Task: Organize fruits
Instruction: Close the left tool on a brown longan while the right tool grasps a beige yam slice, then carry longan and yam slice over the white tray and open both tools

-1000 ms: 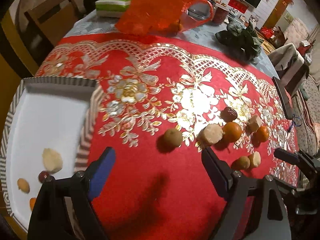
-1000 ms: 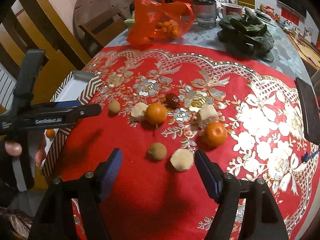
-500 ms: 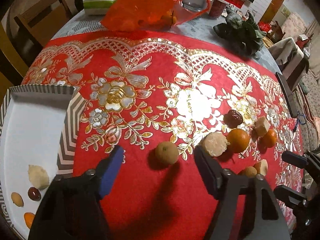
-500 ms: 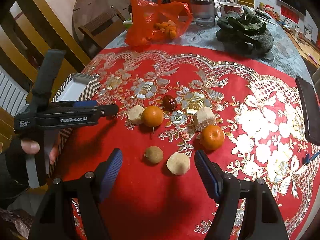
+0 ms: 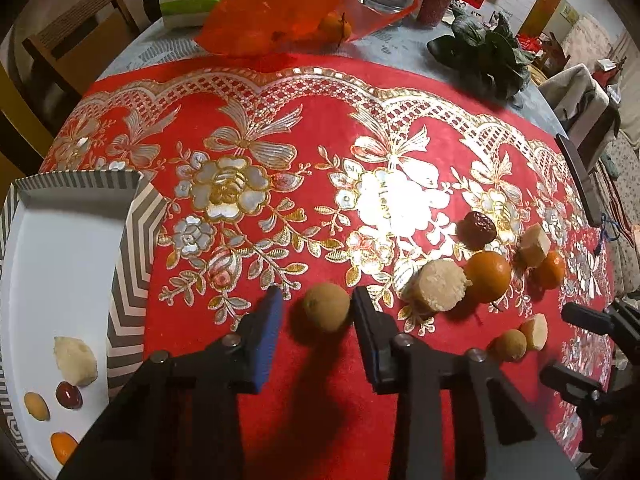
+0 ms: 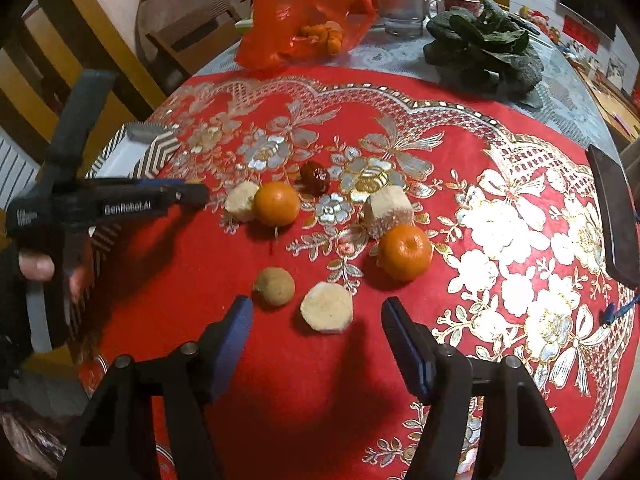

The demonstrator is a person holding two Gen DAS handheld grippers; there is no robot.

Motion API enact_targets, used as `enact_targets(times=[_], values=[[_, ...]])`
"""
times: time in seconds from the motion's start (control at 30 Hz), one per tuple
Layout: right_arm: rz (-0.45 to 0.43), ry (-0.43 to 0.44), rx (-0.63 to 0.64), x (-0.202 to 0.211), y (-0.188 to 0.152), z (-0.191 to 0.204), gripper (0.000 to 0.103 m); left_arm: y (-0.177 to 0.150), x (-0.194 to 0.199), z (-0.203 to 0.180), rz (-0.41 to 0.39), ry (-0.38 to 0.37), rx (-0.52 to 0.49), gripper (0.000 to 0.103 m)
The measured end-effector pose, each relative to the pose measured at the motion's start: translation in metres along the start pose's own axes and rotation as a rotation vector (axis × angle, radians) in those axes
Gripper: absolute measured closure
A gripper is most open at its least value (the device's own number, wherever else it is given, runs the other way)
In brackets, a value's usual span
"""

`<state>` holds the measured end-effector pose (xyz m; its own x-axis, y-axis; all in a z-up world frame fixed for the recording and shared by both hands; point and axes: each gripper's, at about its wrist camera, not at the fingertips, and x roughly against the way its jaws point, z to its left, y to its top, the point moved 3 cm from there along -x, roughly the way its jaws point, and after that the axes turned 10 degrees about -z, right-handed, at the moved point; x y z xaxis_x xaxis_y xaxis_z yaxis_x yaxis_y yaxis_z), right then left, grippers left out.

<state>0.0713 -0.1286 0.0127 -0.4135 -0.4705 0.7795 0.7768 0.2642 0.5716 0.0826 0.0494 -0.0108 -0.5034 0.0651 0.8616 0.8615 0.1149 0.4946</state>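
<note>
My left gripper [image 5: 316, 296] points down at a round brown fruit [image 5: 325, 307] on the red cloth. Its jaws are closing with the fruit between them; the right pad touches it and a small gap shows at the left pad. The chevron-rimmed white tray [image 5: 132, 240] on the left holds several small pieces. My right gripper [image 6: 317, 306] is open and closing slightly above a pale peeled chunk [image 6: 327, 307]; a second brown fruit [image 6: 274, 286] lies by its left finger. Two tangerines [image 6: 276, 204] [image 6: 405, 252], a dark date [image 6: 315, 176] and pale pieces lie beyond.
A red plastic bag [image 6: 304, 20] with tangerines, a glass jar [image 6: 400, 8] and leafy greens [image 6: 484, 48] stand at the far side. A dark phone [image 6: 614, 208] lies at the right edge. A person's hand [image 6: 36, 268] holds the left gripper beside the tray. Wooden chairs stand behind.
My left gripper has come down over the brown fruit and its jaws have narrowed around it. The right gripper's jaws have narrowed a little; it has stayed in place.
</note>
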Motion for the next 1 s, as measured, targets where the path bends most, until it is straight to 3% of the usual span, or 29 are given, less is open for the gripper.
enact_targets(times=[0.13,0.37,0.43,0.5,0.57,0.83,1.0], values=[[0.013,-0.002,0.051,-0.005,-0.005,-0.002,0.043,0.001,-0.001,0.002,0.005,-0.004,0.005,0.068],[0.027,-0.011,0.12,-0.02,-0.005,0.002,0.047,0.003,-0.004,0.001,0.004,0.004,-0.007,0.067],[0.019,-0.042,0.174,-0.022,-0.005,0.005,0.07,0.003,-0.004,0.0,0.002,0.004,-0.012,0.067],[0.032,-0.049,0.189,-0.022,-0.006,0.005,0.07,0.003,-0.004,0.001,-0.003,-0.001,-0.013,0.068],[0.036,-0.054,0.196,-0.021,-0.006,0.005,0.07,0.002,-0.003,0.003,-0.007,0.007,-0.015,0.079],[-0.01,-0.049,0.131,0.003,-0.001,0.006,0.07,-0.003,0.012,0.013,-0.009,-0.005,0.009,0.079],[-0.028,-0.036,0.156,0.01,0.007,0.021,0.07,-0.004,0.031,0.016,-0.027,0.004,0.008,0.079]])
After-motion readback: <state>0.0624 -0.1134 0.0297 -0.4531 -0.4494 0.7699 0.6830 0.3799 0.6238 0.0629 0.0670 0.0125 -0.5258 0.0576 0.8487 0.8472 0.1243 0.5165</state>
